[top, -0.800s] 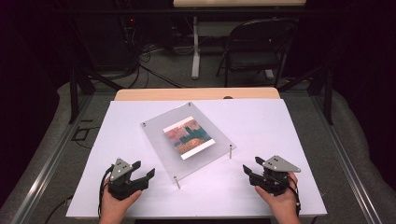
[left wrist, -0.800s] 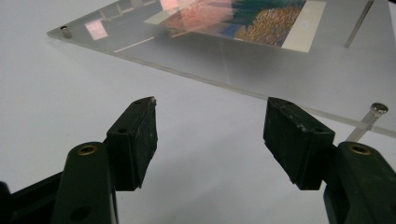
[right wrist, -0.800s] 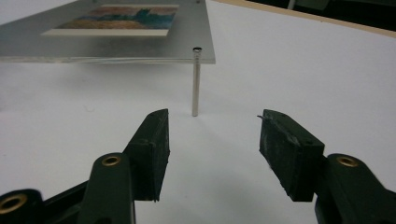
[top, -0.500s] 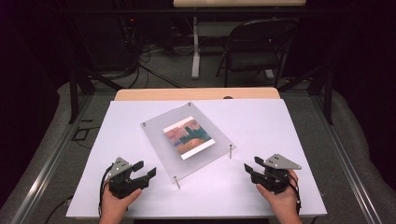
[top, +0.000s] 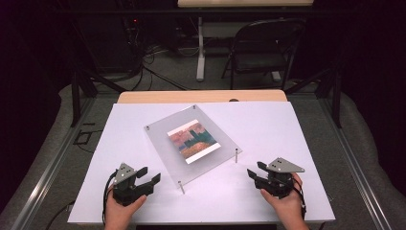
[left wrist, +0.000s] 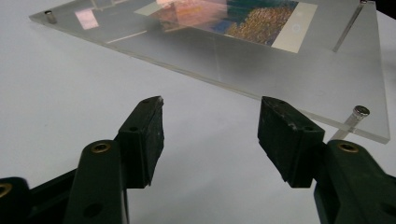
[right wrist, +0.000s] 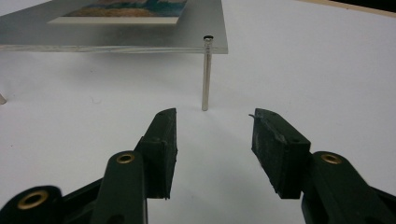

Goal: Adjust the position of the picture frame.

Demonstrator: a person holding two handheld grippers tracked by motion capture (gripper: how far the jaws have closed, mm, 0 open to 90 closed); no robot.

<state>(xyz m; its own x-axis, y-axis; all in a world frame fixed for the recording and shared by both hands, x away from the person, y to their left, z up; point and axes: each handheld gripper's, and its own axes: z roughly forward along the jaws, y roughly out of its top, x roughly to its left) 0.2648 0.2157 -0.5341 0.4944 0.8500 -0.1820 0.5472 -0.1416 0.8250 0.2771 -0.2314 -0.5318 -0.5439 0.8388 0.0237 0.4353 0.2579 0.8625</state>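
Left gripper (top: 146, 178) sits low on the white table (top: 297, 129), held in a hand (top: 119, 211) at the near left, its 2 jaws spread wide with nothing between them. In the left gripper view (left wrist: 210, 140) those jaws point at the near edge of a clear panel (left wrist: 261, 51), close to it but not touching.

Right gripper (top: 253, 171) rests at the near right in the other hand (top: 287, 203), jaws likewise wide apart and empty. In the right gripper view (right wrist: 212, 140) they face a thin metal post (right wrist: 206, 74) standing upright under a corner of the panel (right wrist: 116, 30), just short of it.

The panel (top: 191, 143) lies in the middle of the table between the grippers, turned at an angle and raised off the surface on posts at its corners. A colourful print (top: 193, 140) with a pale border lies flat in the panel. Beyond the table stands a folding chair (top: 263, 48), with cables (top: 158, 72) on the floor.
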